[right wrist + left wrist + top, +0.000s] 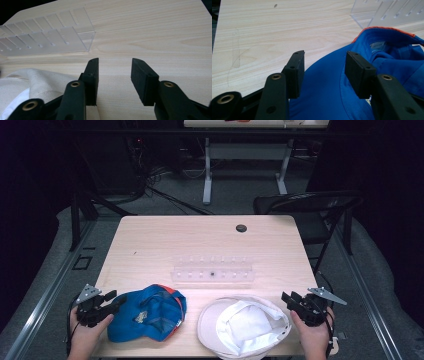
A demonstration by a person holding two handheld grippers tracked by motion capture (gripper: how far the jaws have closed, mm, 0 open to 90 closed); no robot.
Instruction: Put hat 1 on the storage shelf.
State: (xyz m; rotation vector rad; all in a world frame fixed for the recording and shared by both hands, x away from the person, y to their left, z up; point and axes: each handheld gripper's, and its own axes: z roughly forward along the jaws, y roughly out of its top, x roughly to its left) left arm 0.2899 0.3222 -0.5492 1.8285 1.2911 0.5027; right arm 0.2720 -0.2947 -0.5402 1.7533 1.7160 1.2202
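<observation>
Caps sit at our near edge of the wooden table (pixel 150 240): a blue cap (pixel 147 312) on the left, a white cap (pixel 245 325) on the right, almost touching. We hold our left gripper (pixel 111 301) with its 2 jaws spread wide over the blue cap's brim, pads not pressing it. Our right gripper (pixel 287 298) stands just beside the white cap, jaws apart with bare table between them. A clear plastic rack (pixel 213 270) lies beyond both caps.
</observation>
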